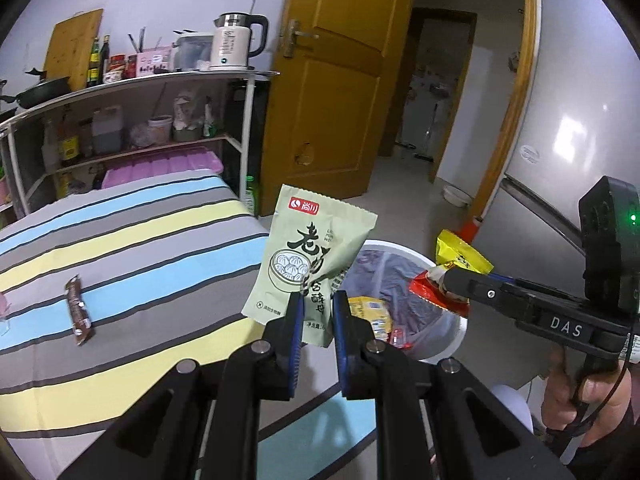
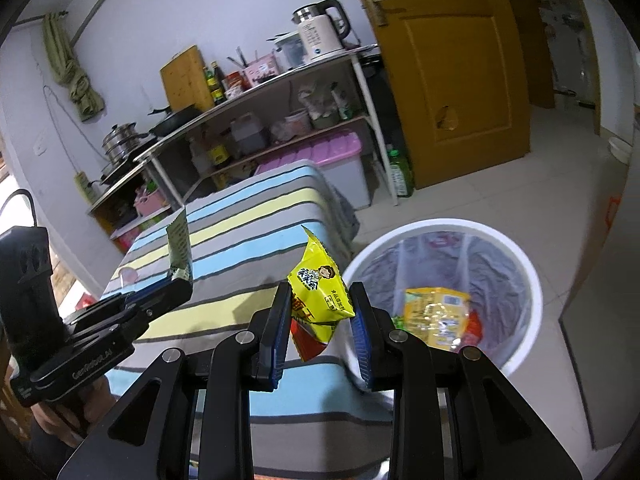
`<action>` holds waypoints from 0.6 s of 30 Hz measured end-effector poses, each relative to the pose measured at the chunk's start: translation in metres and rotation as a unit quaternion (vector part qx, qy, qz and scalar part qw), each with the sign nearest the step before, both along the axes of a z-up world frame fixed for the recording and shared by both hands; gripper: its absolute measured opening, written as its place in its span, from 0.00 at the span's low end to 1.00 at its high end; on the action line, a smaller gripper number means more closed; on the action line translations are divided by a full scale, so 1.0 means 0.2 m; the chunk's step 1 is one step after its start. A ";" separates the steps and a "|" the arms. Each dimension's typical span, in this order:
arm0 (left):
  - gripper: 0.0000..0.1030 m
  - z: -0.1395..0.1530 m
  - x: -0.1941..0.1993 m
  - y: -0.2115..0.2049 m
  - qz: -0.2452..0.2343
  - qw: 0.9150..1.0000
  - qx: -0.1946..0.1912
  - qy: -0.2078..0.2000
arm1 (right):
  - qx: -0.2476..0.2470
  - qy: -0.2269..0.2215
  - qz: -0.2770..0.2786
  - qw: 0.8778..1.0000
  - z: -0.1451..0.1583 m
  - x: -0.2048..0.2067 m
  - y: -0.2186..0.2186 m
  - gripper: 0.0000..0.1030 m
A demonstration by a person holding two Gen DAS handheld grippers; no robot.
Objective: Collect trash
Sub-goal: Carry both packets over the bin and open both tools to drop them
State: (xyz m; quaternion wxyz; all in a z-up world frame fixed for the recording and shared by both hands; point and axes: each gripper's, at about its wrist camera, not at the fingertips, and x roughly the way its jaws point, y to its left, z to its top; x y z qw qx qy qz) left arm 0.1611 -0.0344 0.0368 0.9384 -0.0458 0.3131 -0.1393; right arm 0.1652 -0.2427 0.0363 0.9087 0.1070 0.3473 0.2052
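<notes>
My left gripper (image 1: 318, 304) is shut on the lower edge of a pale green packet (image 1: 308, 256) printed with a bun steamer, held upright over the table's edge. My right gripper (image 2: 320, 304) is shut on a crumpled yellow and red snack packet (image 2: 320, 292). Both are near a white bin (image 2: 440, 225) lined with a grey bag, which holds a yellow wrapper (image 2: 436, 312) and other scraps. In the left wrist view the right gripper (image 1: 446, 276) holds its packet (image 1: 460, 258) over the bin (image 1: 444, 346). A brown wrapper (image 1: 78, 310) lies on the striped tablecloth (image 1: 160, 240).
Behind the table stands a metal shelf rack (image 1: 248, 128) with a kettle (image 1: 234, 42), bottles and pans. A pink-lidded box (image 2: 340, 152) and a green bottle (image 2: 400, 172) sit by the yellow door (image 1: 332, 80). A grey fridge (image 1: 568, 128) is at the right.
</notes>
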 end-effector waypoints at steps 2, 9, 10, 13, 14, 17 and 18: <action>0.15 0.00 0.02 -0.04 -0.007 1.000 0.002 0.001 | 0.001 0.000 -0.007 1.000 0.00 0.00 -0.03 0.29; 0.15 -0.03 0.07 -0.18 -0.034 0.999 0.005 0.009 | 0.007 0.008 -0.027 1.000 -0.04 0.02 -0.13 0.29; 0.15 -0.04 0.09 -0.20 -0.038 0.999 0.006 0.012 | 0.007 0.009 -0.030 0.999 -0.05 0.02 -0.14 0.29; 0.15 -0.07 0.13 -0.25 -0.048 0.999 0.006 0.019 | 0.008 0.017 -0.041 0.999 -0.08 0.04 -0.19 0.29; 0.15 -0.08 0.15 -0.27 -0.052 0.998 0.006 0.022 | 0.008 0.019 -0.043 0.999 -0.09 0.05 -0.20 0.29; 0.15 -0.11 0.20 -0.31 -0.062 0.998 0.004 0.033 | 0.007 0.029 -0.051 0.998 -0.13 0.07 -0.25 0.29; 0.15 -0.12 0.21 -0.32 -0.065 0.997 0.003 0.036 | 0.006 0.032 -0.053 0.998 -0.14 0.08 -0.25 0.29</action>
